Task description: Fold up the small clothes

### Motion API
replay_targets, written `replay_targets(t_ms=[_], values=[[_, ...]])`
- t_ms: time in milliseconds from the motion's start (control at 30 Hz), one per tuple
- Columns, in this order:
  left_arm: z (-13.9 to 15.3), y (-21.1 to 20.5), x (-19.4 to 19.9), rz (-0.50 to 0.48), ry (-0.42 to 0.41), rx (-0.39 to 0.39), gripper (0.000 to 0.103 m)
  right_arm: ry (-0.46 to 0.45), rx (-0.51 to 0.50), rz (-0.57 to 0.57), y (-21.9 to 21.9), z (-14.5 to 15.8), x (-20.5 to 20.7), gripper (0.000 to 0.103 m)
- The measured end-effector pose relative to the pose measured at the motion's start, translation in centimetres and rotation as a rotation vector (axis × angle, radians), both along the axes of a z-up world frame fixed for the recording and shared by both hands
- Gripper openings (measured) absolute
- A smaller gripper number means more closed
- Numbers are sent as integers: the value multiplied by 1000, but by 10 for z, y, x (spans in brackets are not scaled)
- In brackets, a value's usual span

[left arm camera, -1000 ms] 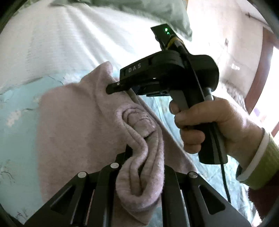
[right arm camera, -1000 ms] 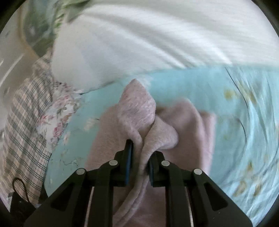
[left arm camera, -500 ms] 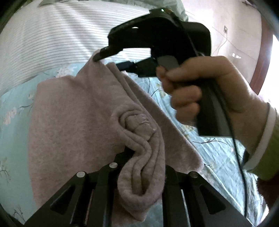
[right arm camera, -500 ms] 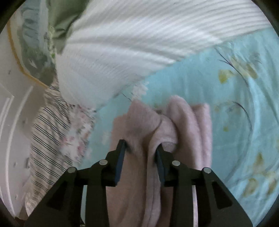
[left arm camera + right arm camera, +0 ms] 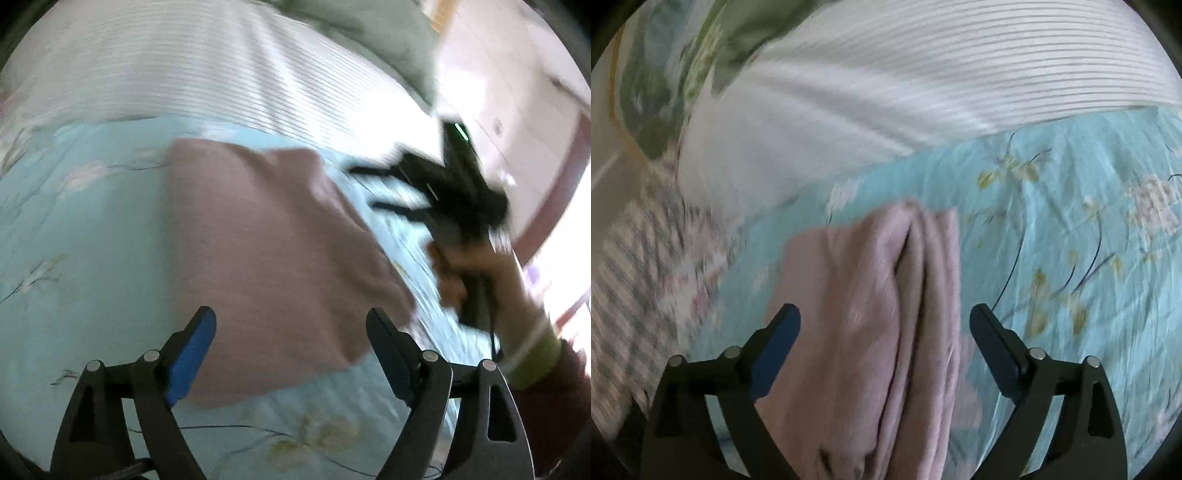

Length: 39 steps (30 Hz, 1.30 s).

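The left claw (image 5: pixel 291 332) stands wide apart, holding nothing, above the near edge of the pink cloth (image 5: pixel 266 243). The right claw (image 5: pixel 886 325) is likewise spread, its fingers either side of the cloth's folded ridge without gripping it. The cloth lies flat on the blue floral bed (image 5: pixel 1071 258), near a striped pillow (image 5: pixel 960 74).
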<state>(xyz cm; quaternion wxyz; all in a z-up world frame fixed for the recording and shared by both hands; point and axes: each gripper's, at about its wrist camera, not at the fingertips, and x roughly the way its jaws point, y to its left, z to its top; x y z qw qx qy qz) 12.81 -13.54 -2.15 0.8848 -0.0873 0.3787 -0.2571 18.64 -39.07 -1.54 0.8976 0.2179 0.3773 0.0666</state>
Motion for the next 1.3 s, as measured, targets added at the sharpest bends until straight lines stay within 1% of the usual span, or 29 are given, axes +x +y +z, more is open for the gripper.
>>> replay_targets(t_ms=[67, 100, 200, 233, 267, 333, 367, 433, 467, 500, 533, 567, 600, 633, 667, 733, 767, 800, 833, 900, 933, 1000, 1067, 1167, 1200, 1267, 1300], values=[[-6, 23, 22, 52, 50, -28, 86, 38, -44, 18, 10, -5, -4, 95], [-10, 31, 35, 66, 80, -42, 86, 57, -83, 24, 17, -8, -4, 95], [-33, 45, 76, 64, 195, -120, 86, 82, -180, 3, 21, -14, -3, 95], [-41, 46, 84, 60, 228, -138, 86, 90, -181, -5, 19, -17, 0, 95], [-54, 47, 96, 57, 269, -161, 86, 112, -160, -10, 14, -22, 3, 95], [-72, 43, 115, 47, 334, -195, 86, 172, -112, -11, 5, -36, 15, 95], [-76, 42, 126, 43, 347, -214, 86, 191, -98, -7, 4, -43, 19, 95], [-75, 35, 137, 28, 320, -215, 86, 195, -47, 17, 3, -53, 22, 95], [-75, 27, 144, 0, 316, -211, 83, 193, -24, 33, 4, -57, 23, 86], [-76, 21, 145, -26, 323, -209, 65, 197, -10, 40, 5, -59, 23, 71], [-79, 17, 148, -29, 331, -192, 55, 200, 4, 44, 6, -60, 22, 64], [-81, 14, 150, -24, 325, -179, 51, 205, 22, 51, 7, -60, 21, 48], [-78, 15, 148, -27, 307, -177, 44, 202, 32, 52, 9, -59, 19, 41], [-73, 15, 140, -31, 290, -173, 40, 188, 24, 52, 14, -55, 14, 40], [-66, 20, 133, -34, 269, -172, 39, 172, 24, 60, 19, -50, 10, 38], [-48, 36, 109, -31, 221, -180, 38, 142, 59, 95, 33, -40, 1, 36], [-40, 45, 97, -26, 198, -174, 38, 155, 101, 145, 40, -38, -2, 35], [-32, 57, 85, -20, 177, -170, 38, 142, 117, 167, 52, -35, -7, 35], [-27, 68, 74, -14, 165, -172, 38, 129, 131, 188, 65, -33, -11, 35], [-15, 104, 45, 7, 153, -185, 38, 102, 172, 232, 92, -32, -20, 35], [-12, 125, 29, 27, 146, -187, 38, 86, 200, 261, 109, -32, -27, 35], [-8, 148, 8, 54, 137, -177, 38, 64, 233, 306, 134, -35, -33, 35], [-7, 168, -13, 85, 135, -150, 38, 61, 264, 346, 158, -44, -40, 35], [-20, 182, -33, 122, 147, -90, 39, 101, 275, 374, 186, -64, -41, 35], [-29, 183, -35, 132, 164, -72, 40, 119, 267, 375, 191, -71, -41, 35], [-49, 186, -36, 166, 214, -31, 43, 148, 213, 355, 199, -84, -42, 37], [-55, 188, -37, 178, 223, -33, 48, 151, 208, 345, 199, -88, -43, 38]])
